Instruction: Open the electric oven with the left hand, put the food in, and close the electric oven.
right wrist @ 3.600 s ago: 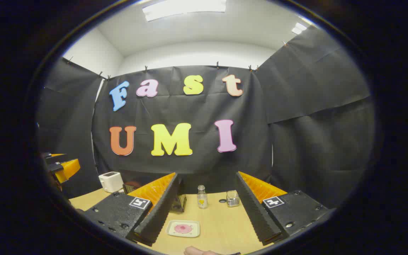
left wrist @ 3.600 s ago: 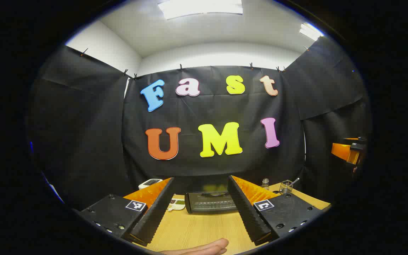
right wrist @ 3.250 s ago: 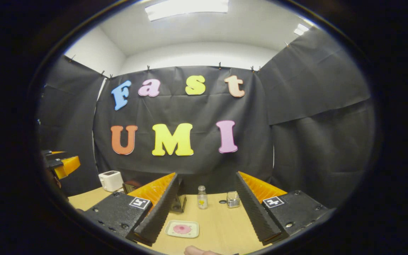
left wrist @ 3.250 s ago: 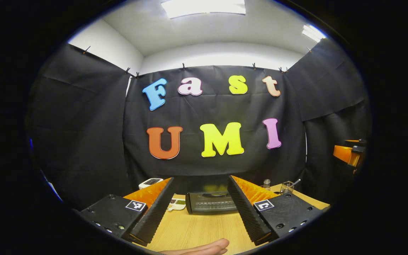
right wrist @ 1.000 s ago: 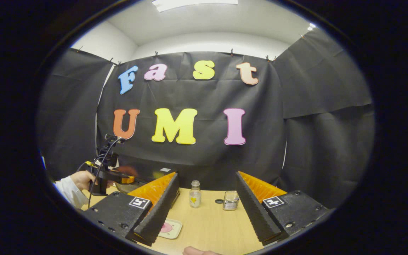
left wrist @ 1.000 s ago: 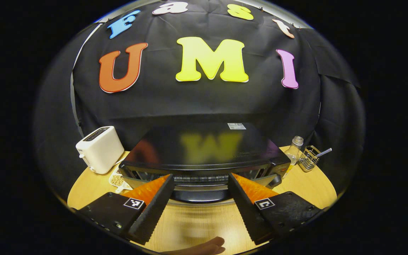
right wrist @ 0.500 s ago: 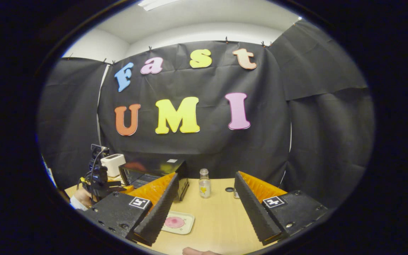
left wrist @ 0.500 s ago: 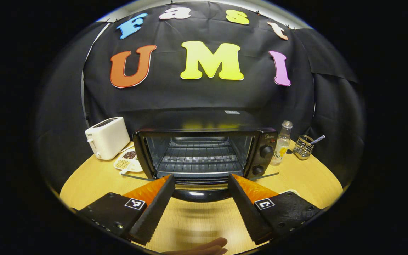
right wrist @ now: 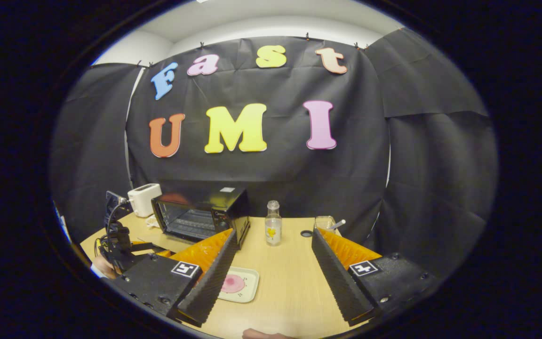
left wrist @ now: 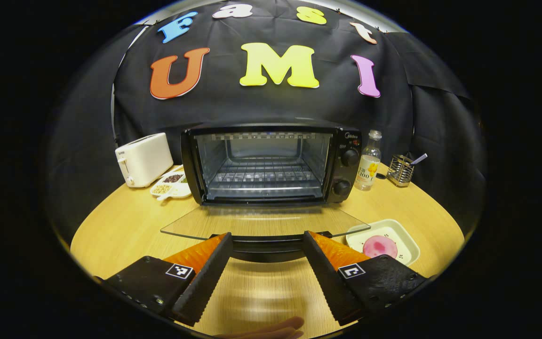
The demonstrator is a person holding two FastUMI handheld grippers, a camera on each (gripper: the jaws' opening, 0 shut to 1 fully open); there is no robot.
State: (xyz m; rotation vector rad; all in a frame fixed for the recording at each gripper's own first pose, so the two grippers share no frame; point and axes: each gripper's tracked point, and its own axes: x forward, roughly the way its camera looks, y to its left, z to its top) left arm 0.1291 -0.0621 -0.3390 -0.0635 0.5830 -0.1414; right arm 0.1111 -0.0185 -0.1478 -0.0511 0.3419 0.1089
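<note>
Although the black electric oven stood open, both open-fingered grippers, left gripper and right gripper, held nothing; reaching carelessly risked knocking the lowered glass door beside the white tray of pink food.

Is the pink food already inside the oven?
No, the pink food lies on its tray on the table, beside the open oven.

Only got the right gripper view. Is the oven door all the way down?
Observer: Yes. In the left gripper view the door lies flat in front of the oven.
Operator: Anything on the rack?
Observer: No, the rack is bare.
Operator: Left gripper gripping the handle?
Observer: No. The left gripper is open, with the handle between its fingers.
</note>
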